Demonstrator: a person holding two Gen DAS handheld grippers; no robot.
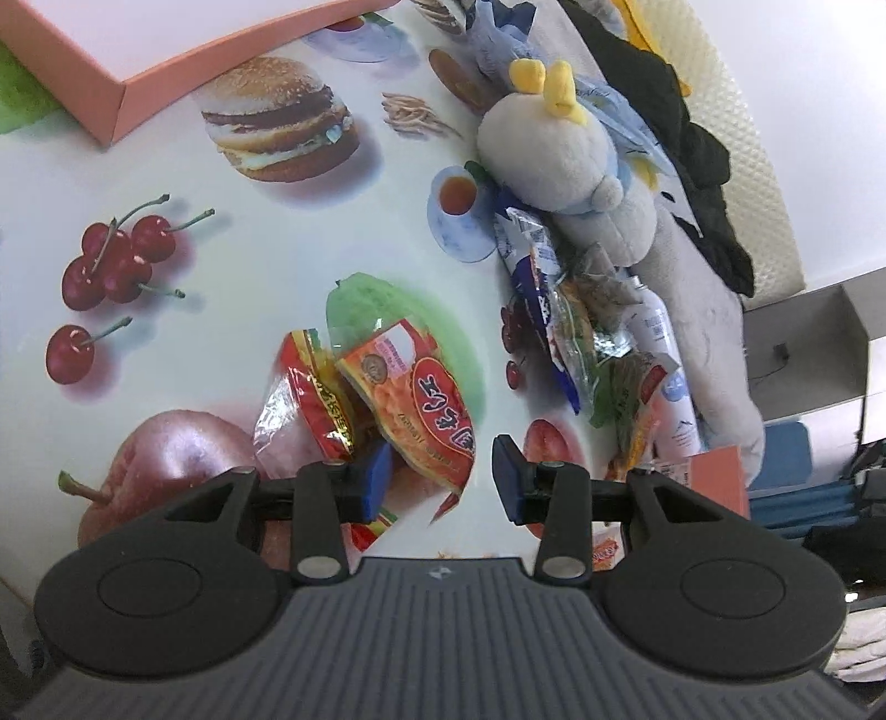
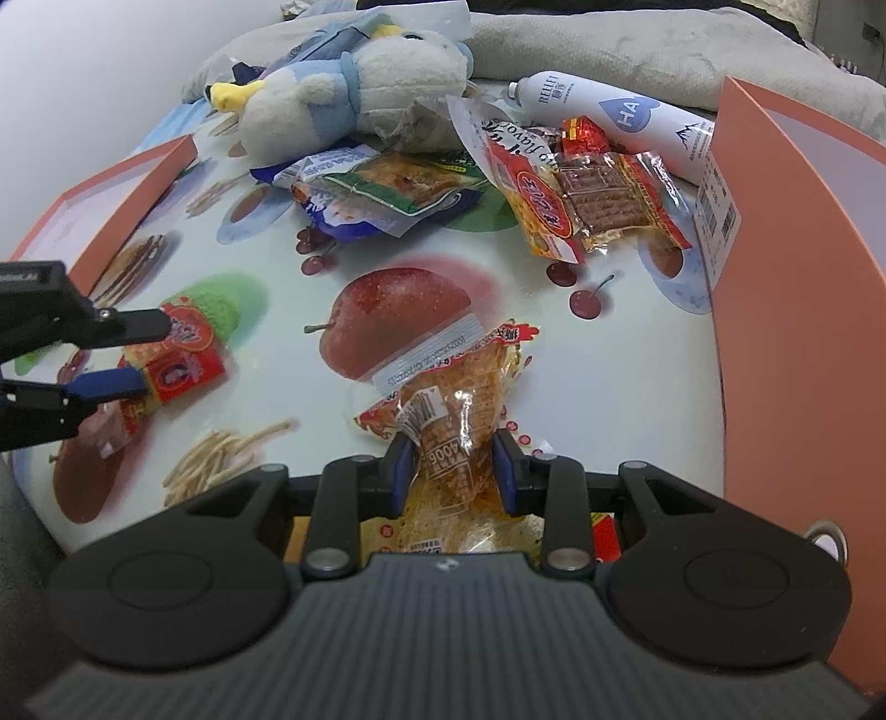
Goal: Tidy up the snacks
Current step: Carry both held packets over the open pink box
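My left gripper (image 1: pixel 443 471) is open, its fingers on either side of an orange-red snack packet (image 1: pixel 421 410) lying on the fruit-print tablecloth (image 1: pixel 166 343); a second red packet (image 1: pixel 315 393) lies against it. The same gripper (image 2: pixel 138 354) and packet (image 2: pixel 185 360) show at the left of the right wrist view. My right gripper (image 2: pixel 451 471) is shut on an orange shredded-snack packet (image 2: pixel 448 421) just above the cloth. More snack packets lie further off: a green and blue pair (image 2: pixel 387 194) and red-orange ones (image 2: pixel 587 199).
A pink box lid (image 2: pixel 797 277) stands close on the right; another pink box (image 1: pixel 127 61) lies at the far left. A grey plush toy (image 2: pixel 360 83), a white spray bottle (image 2: pixel 620 116) and grey bedding (image 2: pixel 637 50) crowd the far side.
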